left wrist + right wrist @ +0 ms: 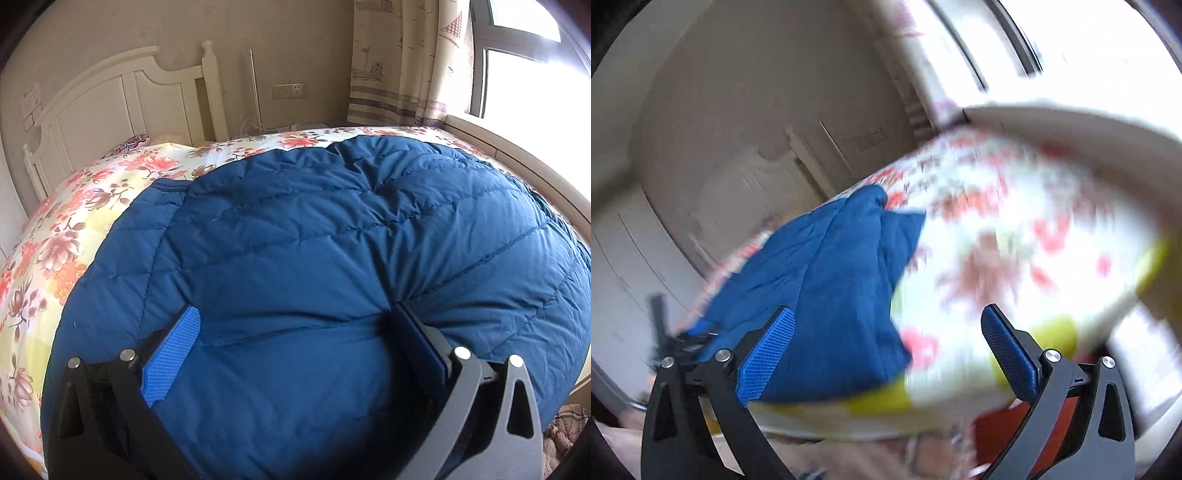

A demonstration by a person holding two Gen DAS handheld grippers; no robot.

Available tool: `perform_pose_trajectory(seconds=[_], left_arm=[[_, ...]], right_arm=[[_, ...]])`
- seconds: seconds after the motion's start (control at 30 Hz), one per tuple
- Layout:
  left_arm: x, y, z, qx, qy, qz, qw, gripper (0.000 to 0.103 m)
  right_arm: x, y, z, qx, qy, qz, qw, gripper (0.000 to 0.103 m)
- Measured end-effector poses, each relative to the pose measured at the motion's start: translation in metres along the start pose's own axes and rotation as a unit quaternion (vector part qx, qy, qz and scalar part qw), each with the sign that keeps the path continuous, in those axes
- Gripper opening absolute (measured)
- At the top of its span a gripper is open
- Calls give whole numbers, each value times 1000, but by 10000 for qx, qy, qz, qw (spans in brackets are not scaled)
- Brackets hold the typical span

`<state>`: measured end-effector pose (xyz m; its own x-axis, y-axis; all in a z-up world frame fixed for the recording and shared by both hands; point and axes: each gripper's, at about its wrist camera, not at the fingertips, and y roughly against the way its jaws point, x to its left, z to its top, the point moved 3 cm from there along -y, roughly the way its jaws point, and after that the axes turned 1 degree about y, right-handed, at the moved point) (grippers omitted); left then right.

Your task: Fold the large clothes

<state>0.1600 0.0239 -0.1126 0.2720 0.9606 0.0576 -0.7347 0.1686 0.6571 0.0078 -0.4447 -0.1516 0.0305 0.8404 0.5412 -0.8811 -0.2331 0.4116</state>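
Bed: we see a floral bedsheet [74, 236] in red, pink and yellow covering the mattress, with a white headboard [110, 99] against the far wall and a patterned curtain [402, 62] beside a bright window [532, 74].
Jacket: a large blue quilted jacket [314, 240] lies spread across the near part of the bed, puffed up and creased; in the right wrist view we see it [827, 273] as a bunched blue mass left of centre on the sheet, blurred.
Left gripper: our left gripper [295, 325] stands wide apart over the near edge of the jacket, its right finger pressed into the padding and its left finger's blue pad [173, 358] resting against the fabric; nothing is pinched between them.
Right gripper: our right gripper [886, 332] is spread wide, empty, above the bed's near edge, the jacket's edge just beside its left finger.
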Motion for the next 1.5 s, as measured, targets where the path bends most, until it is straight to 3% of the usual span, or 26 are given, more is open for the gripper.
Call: perform_pose_trajectory(seconds=[0.13,0.37,0.57,0.7,0.83,0.97,1.13,1.2,1.27,1.33,1.37,1.43,1.5], left_arm=[[0,0,0,0,9,-19,10000,101],[0,-1,0,9,30,-25,10000,101],[1,-2,0,14,38,-20,10000,101],[1,-1,-1,26,37,-20,10000,101],[0,0,0,12,55,-30,10000,101],[0,0,-1,4,59,-27,10000,101],[0,1,-1,-2,57,-38,10000,101],[-1,0,-1,5,67,-29,10000,101],[-1,0,0,37,94,-7,9999,101],[-1,1,3,152,132,-20,9998,101],[0,2,6,280,167,-90,9994,101],[2,2,21,599,306,-425,9968,101],[2,0,41,656,415,-688,9946,101]], right_arm=[[5,2,-20,68,20,401,9992,88],[49,-37,-25,575,367,595,9959,90],[51,-61,-18,1030,-244,951,9898,91],[63,-60,-17,1663,246,430,9848,89],[59,-52,-24,1826,-107,529,9817,85],[68,-67,-25,1459,-178,745,9863,85],[93,-108,-7,1202,-219,412,9917,92],[96,-125,0,1005,-555,174,9932,91],[96,-125,5,626,-642,219,9957,62],[94,-115,8,247,-558,420,9973,47],[95,-111,9,164,-466,459,9977,41],[107,-99,8,-104,2,425,9990,40],[120,-91,10,-301,354,416,9981,40]])
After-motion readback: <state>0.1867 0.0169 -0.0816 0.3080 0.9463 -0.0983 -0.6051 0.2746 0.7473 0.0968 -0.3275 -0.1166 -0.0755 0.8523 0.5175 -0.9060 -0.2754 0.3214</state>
